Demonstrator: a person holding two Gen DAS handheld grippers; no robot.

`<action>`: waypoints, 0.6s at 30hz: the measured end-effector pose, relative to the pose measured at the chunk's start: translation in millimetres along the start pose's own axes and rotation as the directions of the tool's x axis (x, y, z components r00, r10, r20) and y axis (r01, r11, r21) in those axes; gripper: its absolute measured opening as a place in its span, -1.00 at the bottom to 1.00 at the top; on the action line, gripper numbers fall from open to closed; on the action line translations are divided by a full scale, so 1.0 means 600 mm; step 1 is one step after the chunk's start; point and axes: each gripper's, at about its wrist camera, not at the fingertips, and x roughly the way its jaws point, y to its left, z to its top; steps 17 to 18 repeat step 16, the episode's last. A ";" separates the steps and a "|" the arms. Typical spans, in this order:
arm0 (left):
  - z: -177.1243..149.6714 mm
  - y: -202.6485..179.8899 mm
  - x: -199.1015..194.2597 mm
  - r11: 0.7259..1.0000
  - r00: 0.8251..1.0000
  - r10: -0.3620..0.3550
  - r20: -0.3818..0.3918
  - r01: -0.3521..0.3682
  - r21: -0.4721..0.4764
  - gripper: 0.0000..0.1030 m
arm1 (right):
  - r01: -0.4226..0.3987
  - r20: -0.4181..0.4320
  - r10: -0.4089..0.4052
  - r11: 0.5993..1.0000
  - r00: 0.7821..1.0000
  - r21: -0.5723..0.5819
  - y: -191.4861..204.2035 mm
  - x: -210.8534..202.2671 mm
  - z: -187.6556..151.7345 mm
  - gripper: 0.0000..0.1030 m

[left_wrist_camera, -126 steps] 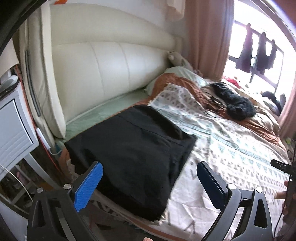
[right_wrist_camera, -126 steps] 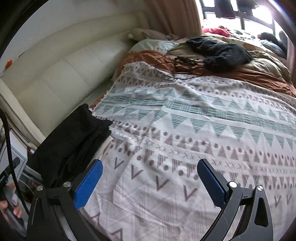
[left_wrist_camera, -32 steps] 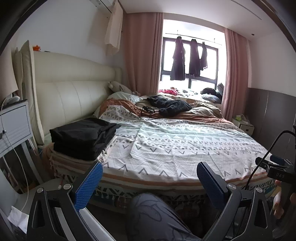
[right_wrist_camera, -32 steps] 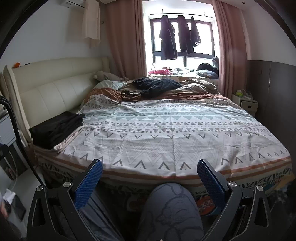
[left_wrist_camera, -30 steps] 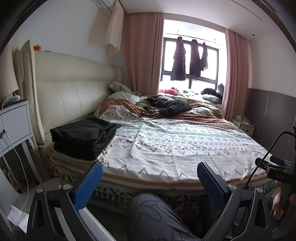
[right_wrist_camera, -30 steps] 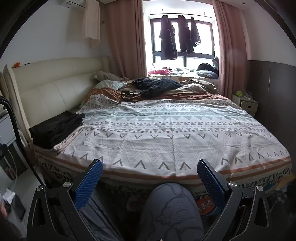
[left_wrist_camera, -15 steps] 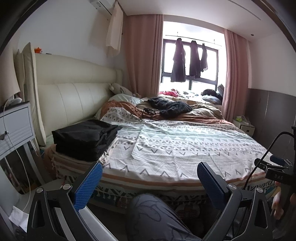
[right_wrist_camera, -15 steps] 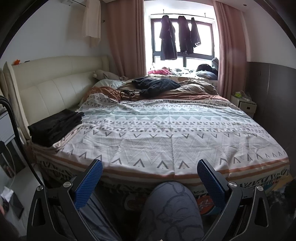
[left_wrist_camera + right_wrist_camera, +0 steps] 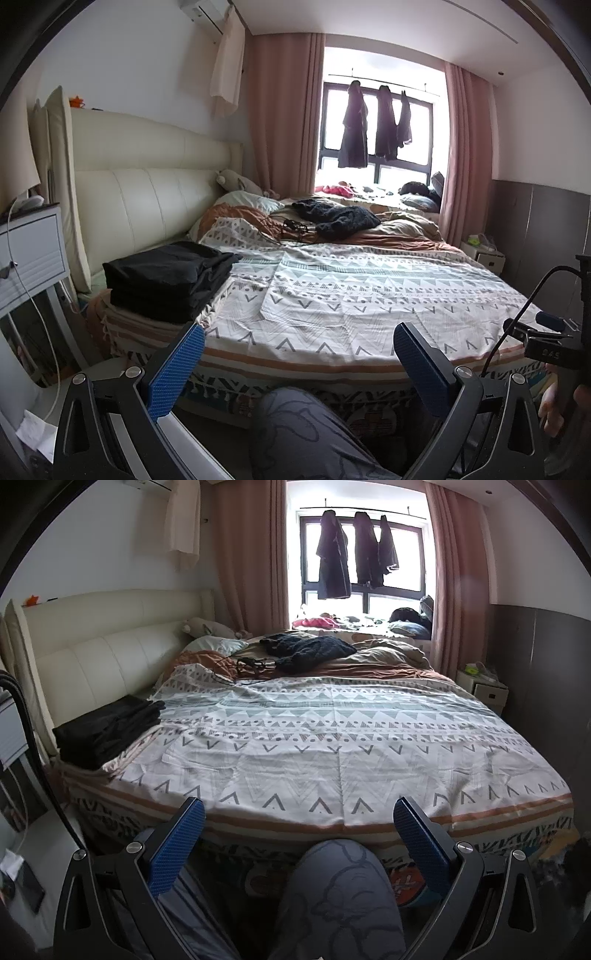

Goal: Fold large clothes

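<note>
two jaws-wide grippers (image 9: 295, 365) (image 9: 297, 843) off bed edge (image 9: 332, 823)

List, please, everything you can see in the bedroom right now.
folded clothes stack: one, black, bed's near-left corner by the headboard
patterned bedspread: one, white with grey triangles, covering the bed
knit garment: one, dark, far end of the bed
hanging clothes: three, dark, on the window rail
curtains: two, pink, flanking the window
headboard: one, cream, left side
nightstand: one, white, far right
left claw: one, blue pads, open, empty
right claw: one, blue pads, open, empty
</note>
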 end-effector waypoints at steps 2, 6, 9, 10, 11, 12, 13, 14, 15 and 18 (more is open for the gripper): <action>-0.001 0.000 -0.003 1.000 1.000 0.002 0.006 -0.002 -0.003 0.99 | 0.002 0.000 -0.002 1.000 1.000 0.005 -0.002 -0.002 0.000 0.98; -0.001 0.000 -0.003 1.000 1.000 -0.011 -0.001 0.011 -0.011 0.99 | 0.010 0.003 -0.010 1.000 1.000 0.008 -0.004 -0.007 -0.001 0.98; -0.002 -0.001 -0.004 1.000 1.000 -0.010 0.004 0.010 -0.004 0.99 | 0.017 0.002 -0.017 1.000 1.000 0.005 -0.003 -0.007 -0.002 0.98; -0.003 -0.001 -0.004 1.000 1.000 -0.010 0.005 0.010 -0.002 0.99 | 0.020 0.001 -0.020 1.000 1.000 0.004 -0.003 -0.007 -0.003 0.98; -0.003 -0.002 -0.004 1.000 1.000 -0.010 0.005 0.010 -0.001 0.99 | 0.024 0.002 -0.024 1.000 1.000 0.004 -0.003 -0.007 -0.003 0.98; -0.004 -0.002 -0.005 1.000 1.000 -0.010 0.006 0.010 0.000 0.99 | 0.027 0.002 -0.027 1.000 1.000 0.004 -0.003 -0.007 -0.004 0.98; -0.004 -0.002 -0.005 1.000 1.000 -0.010 0.008 0.010 -0.001 0.99 | 0.030 0.002 -0.030 1.000 1.000 0.004 -0.003 -0.007 -0.004 0.98; -0.004 -0.001 -0.005 1.000 1.000 -0.012 0.011 0.012 -0.002 0.99 | 0.034 0.002 -0.034 0.999 0.999 0.004 -0.003 -0.008 -0.004 0.98; -0.007 -0.001 -0.006 1.000 1.000 -0.013 0.013 0.013 -0.001 0.99 | 0.036 0.003 -0.036 0.999 0.999 0.005 -0.003 -0.009 -0.005 0.98; -0.007 -0.001 -0.006 1.000 1.000 -0.013 0.014 0.013 0.000 0.99 | 0.038 0.005 -0.038 0.999 0.999 0.005 -0.003 -0.010 -0.005 0.98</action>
